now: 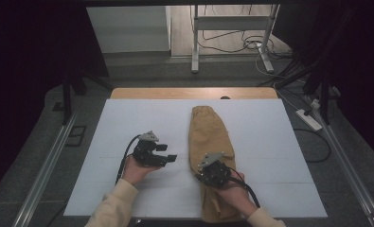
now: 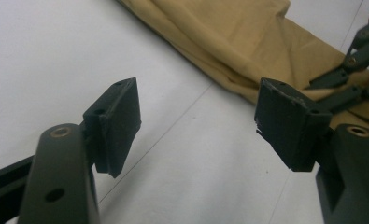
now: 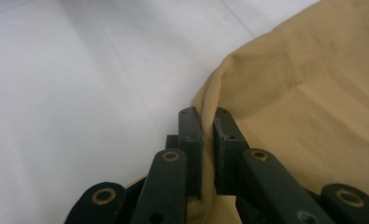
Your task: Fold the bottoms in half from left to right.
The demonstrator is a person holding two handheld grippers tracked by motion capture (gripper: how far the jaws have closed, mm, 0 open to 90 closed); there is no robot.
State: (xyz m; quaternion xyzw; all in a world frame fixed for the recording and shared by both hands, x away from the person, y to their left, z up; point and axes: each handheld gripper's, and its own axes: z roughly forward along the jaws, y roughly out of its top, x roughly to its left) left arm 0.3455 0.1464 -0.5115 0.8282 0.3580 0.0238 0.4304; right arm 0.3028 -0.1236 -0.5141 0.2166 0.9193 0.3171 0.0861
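A mustard-tan garment [image 1: 208, 132], folded into a long strip, lies on the white board [image 1: 128, 123] and runs from the far middle to the near edge. My right gripper [image 1: 200, 169] is shut on the cloth's left edge about halfway along. In the right gripper view the jaws [image 3: 208, 140] pinch a raised fold of the tan cloth [image 3: 313, 93]. My left gripper [image 1: 168, 152] hovers left of the garment, open with nothing in it. Its pads [image 2: 196, 116] stand wide apart over bare board, with the cloth [image 2: 247, 42] beyond them.
The board rests on a wooden table whose far edge [image 1: 189, 93] shows. Metal stand legs [image 1: 194, 42] and cables are on the floor behind. A power strip [image 1: 308, 119] lies on the floor at the right. Rails run along both sides of the table.
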